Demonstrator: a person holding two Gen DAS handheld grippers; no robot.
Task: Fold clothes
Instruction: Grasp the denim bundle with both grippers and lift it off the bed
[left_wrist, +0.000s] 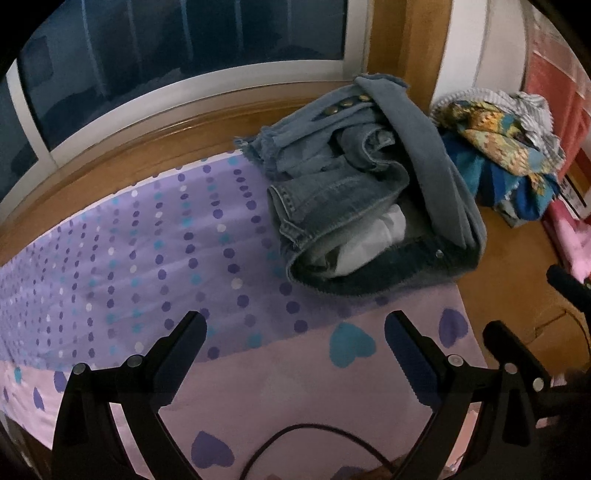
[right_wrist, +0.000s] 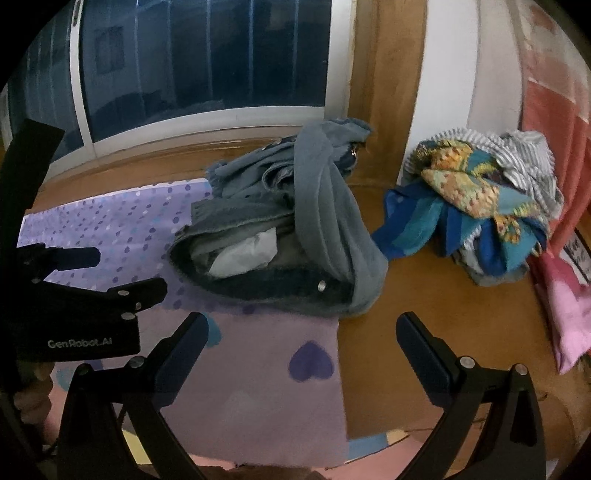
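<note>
A crumpled pile of blue denim garments (left_wrist: 354, 192) lies at the far right end of a purple dotted sheet (left_wrist: 147, 258), with a grey-blue cloth draped over it and white fabric (left_wrist: 369, 240) showing inside. In the right wrist view the same denim pile (right_wrist: 280, 236) sits ahead and slightly left. My left gripper (left_wrist: 295, 332) hovers open above the sheet, short of the pile. My right gripper (right_wrist: 303, 332) is open too, over the sheet's right edge, and holds nothing. The left gripper's body (right_wrist: 81, 314) shows at the left of the right wrist view.
A heap of colourful blue, yellow and striped clothes (right_wrist: 476, 206) lies on the wooden surface (right_wrist: 399, 332) to the right. Pink fabric (right_wrist: 569, 306) hangs at the far right. A dark window with a white frame (left_wrist: 184, 85) runs along the back. A wooden ledge borders the sheet.
</note>
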